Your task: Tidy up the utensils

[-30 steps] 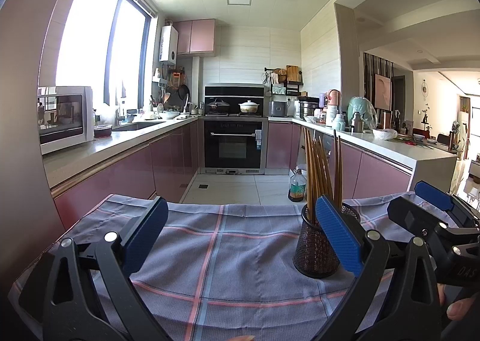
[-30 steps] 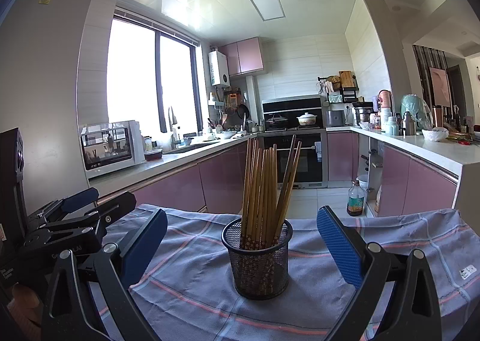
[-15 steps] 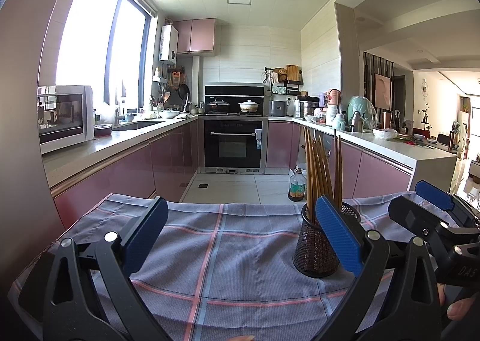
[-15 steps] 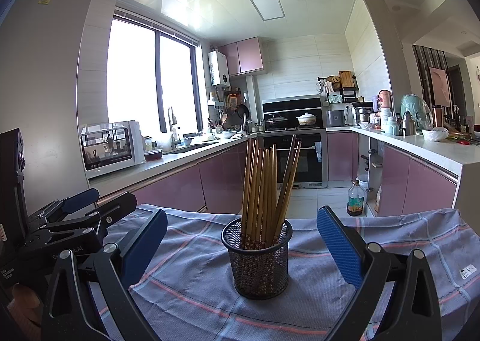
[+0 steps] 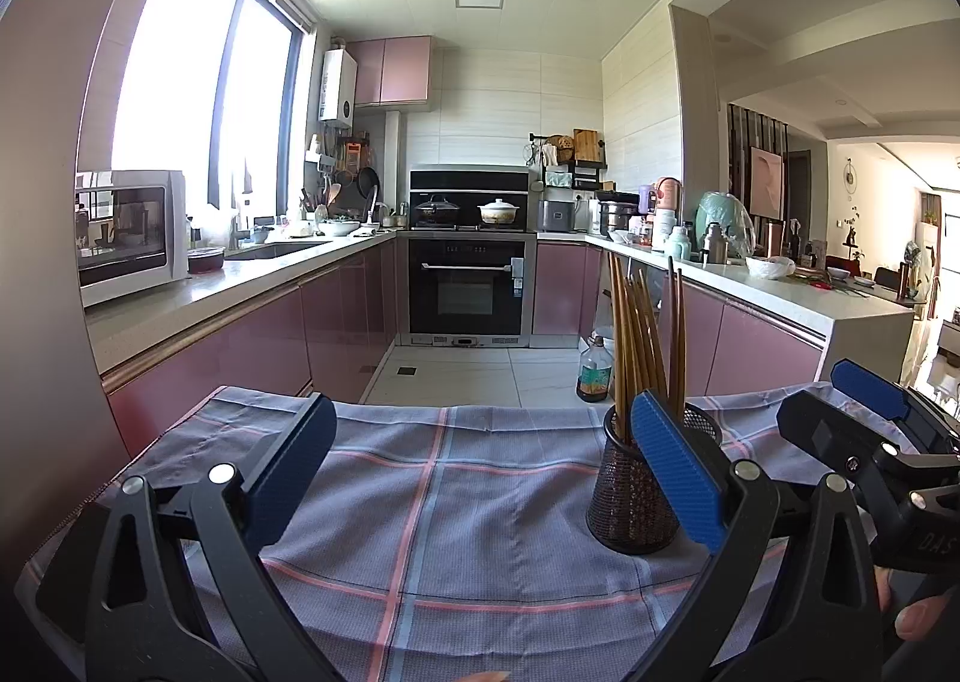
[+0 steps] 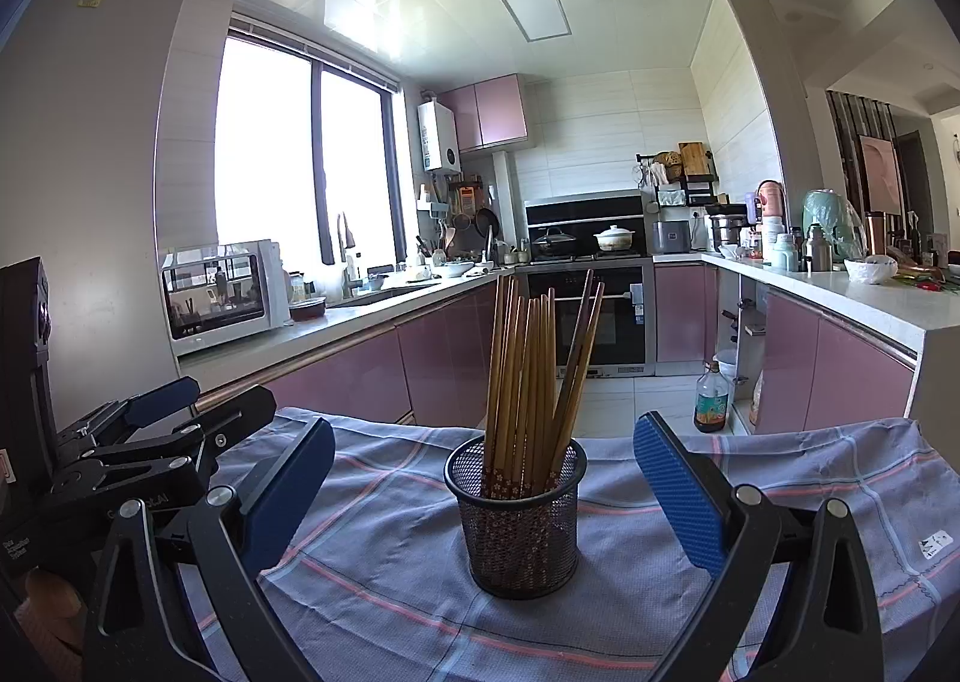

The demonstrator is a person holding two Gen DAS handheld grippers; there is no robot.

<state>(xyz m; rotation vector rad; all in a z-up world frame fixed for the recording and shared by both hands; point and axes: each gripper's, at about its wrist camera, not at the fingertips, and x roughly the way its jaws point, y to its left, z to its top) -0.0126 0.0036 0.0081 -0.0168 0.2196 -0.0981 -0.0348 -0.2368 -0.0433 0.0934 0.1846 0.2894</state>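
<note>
Hovering low over the checked cloth (image 6: 384,580), the right gripper (image 6: 480,490) has its blue pads spread wide, the black mesh cup (image 6: 517,520) standing between them, untouched. The cup holds a bundle of wooden chopsticks (image 6: 531,376), upright and fanning slightly. The left gripper (image 5: 480,472) is likewise spread and holds nothing; its view puts the cup behind its right pad. Only the right wrist view shows the cup's whole rim.
</note>
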